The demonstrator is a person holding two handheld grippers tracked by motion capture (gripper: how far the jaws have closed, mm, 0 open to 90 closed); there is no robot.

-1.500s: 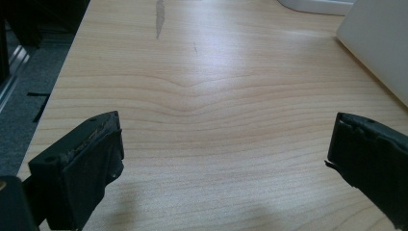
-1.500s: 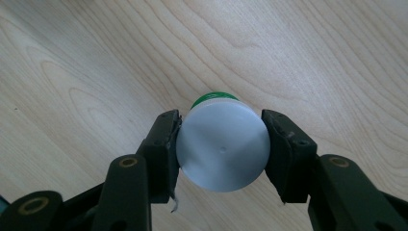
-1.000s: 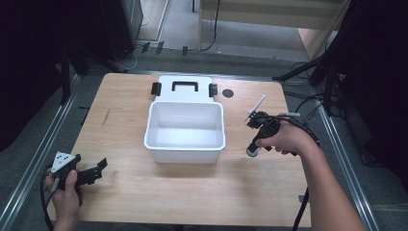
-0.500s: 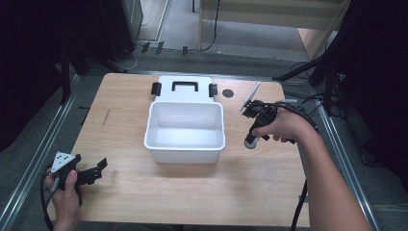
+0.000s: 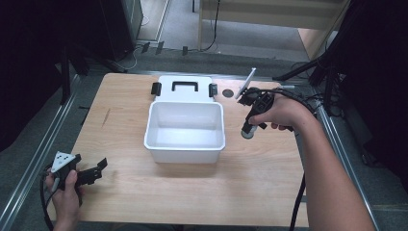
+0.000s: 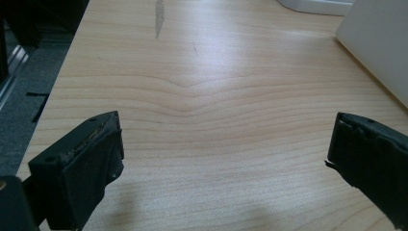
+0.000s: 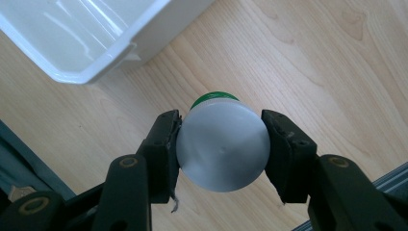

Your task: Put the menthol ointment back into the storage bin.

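Note:
My right gripper [image 5: 250, 126] hangs just right of the white bin [image 5: 184, 146], pointing down and shut on a small round container [image 5: 247, 132]. In the right gripper view the container [image 7: 222, 149] shows a grey round end and a green edge, clamped between both jaws above the wood, with the bin's corner [image 7: 96, 48] at upper left. The bin looks empty. My left gripper [image 5: 94, 170] rests at the table's front left corner, open. The left gripper view has its jaws wide apart [image 6: 223, 161] over bare wood.
The bin's white lid [image 5: 183, 89], with a black handle and two black latches, lies flat behind the bin. A small dark disc [image 5: 228, 93] sits on the table right of the lid. Metal rails run along both table sides. The bin's wall [image 6: 380, 43] stands ahead of the left gripper.
My right gripper has carried the container a little farther back and left, closer to the bin's right wall. The left gripper has stayed put.

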